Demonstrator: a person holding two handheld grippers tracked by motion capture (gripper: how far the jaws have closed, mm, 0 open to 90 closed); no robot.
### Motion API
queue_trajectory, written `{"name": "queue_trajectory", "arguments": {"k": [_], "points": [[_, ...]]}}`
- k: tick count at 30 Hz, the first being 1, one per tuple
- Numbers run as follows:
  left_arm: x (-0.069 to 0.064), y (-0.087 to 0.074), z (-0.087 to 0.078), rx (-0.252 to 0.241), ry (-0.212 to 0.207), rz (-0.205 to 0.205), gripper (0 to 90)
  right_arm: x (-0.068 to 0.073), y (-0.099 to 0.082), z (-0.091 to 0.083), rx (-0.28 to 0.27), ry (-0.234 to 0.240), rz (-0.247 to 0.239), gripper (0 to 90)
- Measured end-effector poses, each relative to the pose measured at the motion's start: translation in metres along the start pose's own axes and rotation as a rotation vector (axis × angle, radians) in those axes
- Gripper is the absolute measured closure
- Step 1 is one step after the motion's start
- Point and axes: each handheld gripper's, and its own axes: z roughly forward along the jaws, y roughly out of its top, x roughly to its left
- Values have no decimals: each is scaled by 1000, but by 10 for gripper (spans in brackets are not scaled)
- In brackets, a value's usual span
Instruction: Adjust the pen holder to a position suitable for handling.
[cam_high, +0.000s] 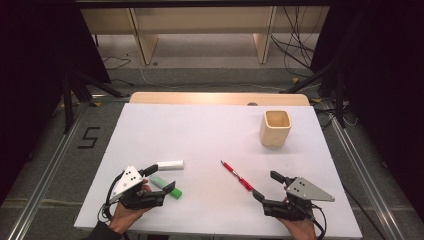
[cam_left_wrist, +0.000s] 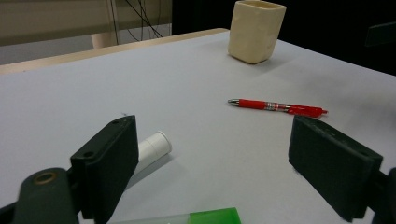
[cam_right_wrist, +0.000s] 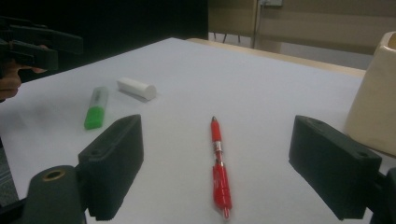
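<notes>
The red pen (cam_high: 237, 175) lies flat on the white tabletop (cam_high: 210, 130), its long axis running straight ahead between the spread jaws of the right tool (cam_high: 266, 186), nearer it than the likewise spread left tool (cam_high: 160, 177).

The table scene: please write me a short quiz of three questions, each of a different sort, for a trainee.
1. True or false: the red pen stands inside the cup.
2. Which thing lies nearest the left tongs?
A. the cup
B. the green marker
C. the pen
3. Fill in: both the left tongs and the right tongs have their jaws ____ and hold nothing.

Key
1. False. The pen lies flat on the table, apart from the cup.
2. B. The marker lies just beside the left tongs, with the white tube a little farther off.
3. open
</notes>
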Motion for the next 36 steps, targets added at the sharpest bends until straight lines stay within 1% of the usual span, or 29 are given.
{"name": "queue_trajectory", "arguments": {"k": [4,8,13,16,19,22,25,27,29,31,32,33,34,35,36], "points": [[0,0,0,-6,6,-5,156,-2,0,0,1,-4,8,186],[0,0,0,-4,3,0,156,-1,0,1,3,-4,5,188],[1,0,0,-3,8,-5,156,-2,0,2,7,-4,4,191],[1,0,0,-4,10,-5,156,-5,2,2,3,-9,12,197],[1,0,0,-5,12,-4,157,-8,4,1,-1,-29,6,215],[1,1,-1,-8,10,-3,157,-16,8,1,-7,-46,10,238],[1,1,-2,-14,18,-3,157,-25,13,1,-3,-69,11,268],[1,1,-2,-15,20,-3,157,-32,15,2,2,-78,26,273],[1,1,-2,-17,20,-3,157,-39,18,4,7,-92,25,301],[1,1,-2,-18,23,-4,157,-46,21,7,15,-114,19,303],[1,1,-2,-18,23,-4,157,-46,21,7,15,-114,19,303],[2,1,-2,-18,28,-6,156,-53,24,11,20,-142,6,325],[2,1,-2,-18,28,-6,157,-53,24,11,20,-142,6,325],[2,1,-2,-20,31,-6,156,-60,25,14,20,-164,6,345],[2,1,-2,-21,32,-6,157,-63,26,15,23,-178,10,361]]}}
